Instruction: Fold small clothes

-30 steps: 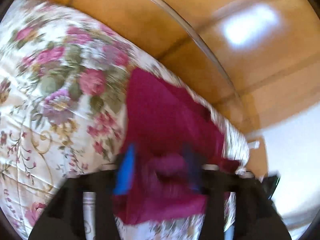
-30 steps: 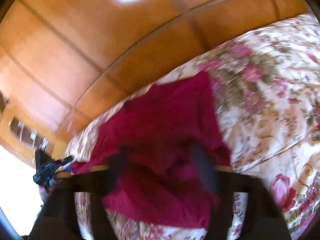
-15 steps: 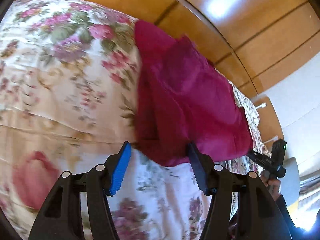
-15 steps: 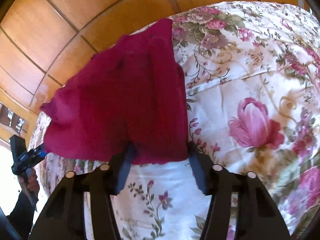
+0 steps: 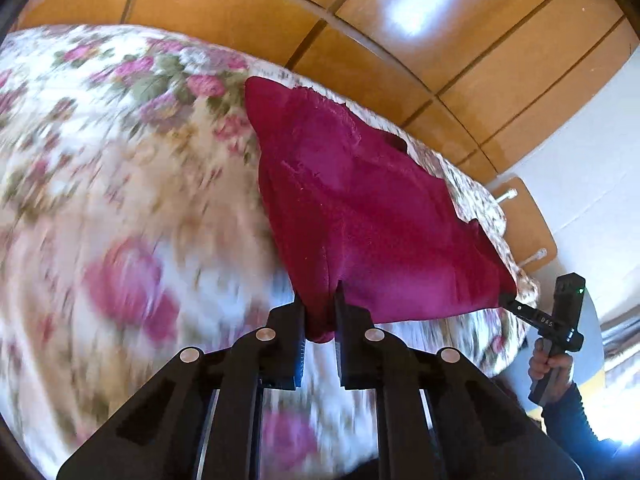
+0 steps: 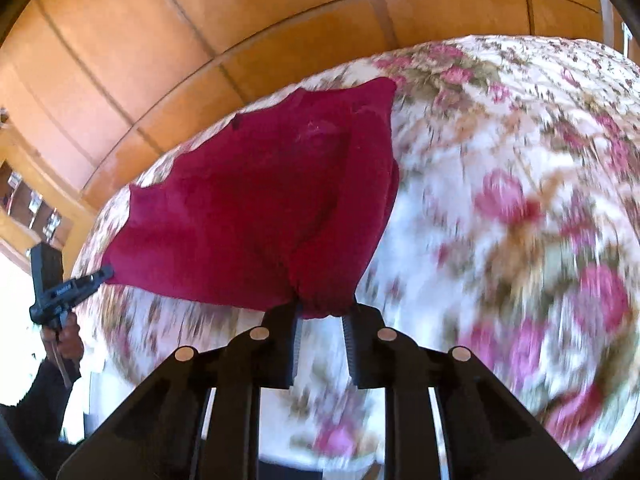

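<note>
A crimson garment [image 5: 360, 208] lies spread on the floral bedcover [image 5: 120, 200]. My left gripper [image 5: 319, 300] is closing, and its pads pinch one bunched near corner of the garment. In the right wrist view the same garment [image 6: 248, 208] stretches away to the left. My right gripper [image 6: 325, 306] is closing too, with the other near corner gathered between its pads. Each wrist view shows the opposite gripper's tip on its corner: right gripper [image 5: 508, 300], left gripper [image 6: 100, 272]. The near edge hangs taut between the two.
A wooden panelled wall [image 5: 240, 4] runs behind the bed. A small wooden bedside table [image 5: 524, 216] stands past the bed's far corner beside a white wall. The person's hand [image 5: 550, 360] and dark sleeve hold the right gripper. The bedcover [image 6: 520, 200] extends wide to the right.
Half a second ago both grippers stood wide at the garment's near edge. Now both have narrowed onto its near corners, and the views have swung across the bed.
</note>
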